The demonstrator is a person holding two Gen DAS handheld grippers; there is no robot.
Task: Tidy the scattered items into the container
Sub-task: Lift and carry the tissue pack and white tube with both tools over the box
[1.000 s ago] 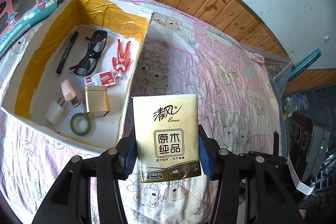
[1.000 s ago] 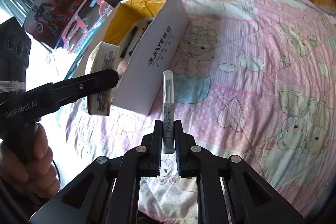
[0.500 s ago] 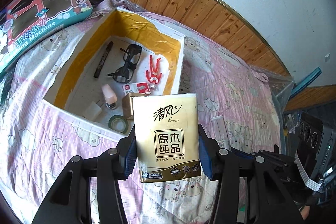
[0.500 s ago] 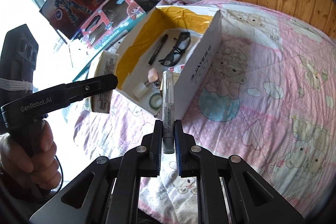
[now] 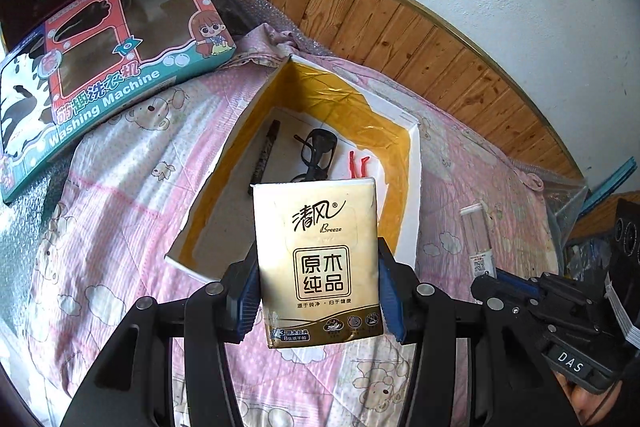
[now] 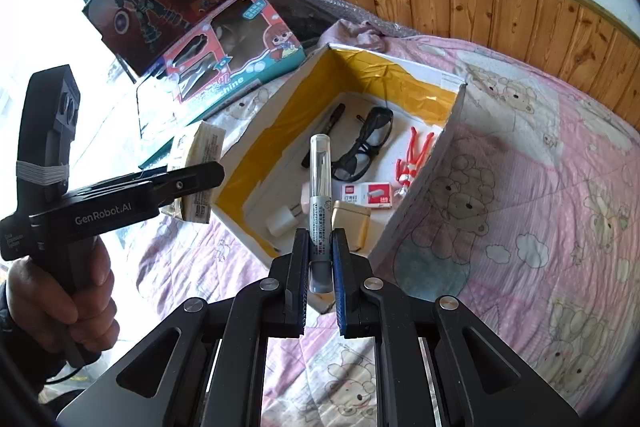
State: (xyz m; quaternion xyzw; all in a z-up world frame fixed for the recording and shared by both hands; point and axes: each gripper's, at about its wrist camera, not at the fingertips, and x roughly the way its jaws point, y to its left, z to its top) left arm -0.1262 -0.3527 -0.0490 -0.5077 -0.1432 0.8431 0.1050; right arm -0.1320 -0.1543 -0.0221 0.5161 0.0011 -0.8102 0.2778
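Gripping one tissue pack (image 5: 318, 263) at centre frame, the left gripper (image 5: 318, 291) hangs before the box (image 5: 414, 195). The right gripper (image 6: 320, 263) pinches one clear-capped marker (image 6: 320, 183). Inside the box lie one black pen (image 6: 326, 131), one pair of glasses (image 6: 366, 143), one red figure (image 6: 414, 159), perhaps more.

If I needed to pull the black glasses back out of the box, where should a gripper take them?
Probably the bridge between the lenses of the black glasses, coming straight down from above. They lie flat on the floor of the box, with the black marker and red figure close on either side.
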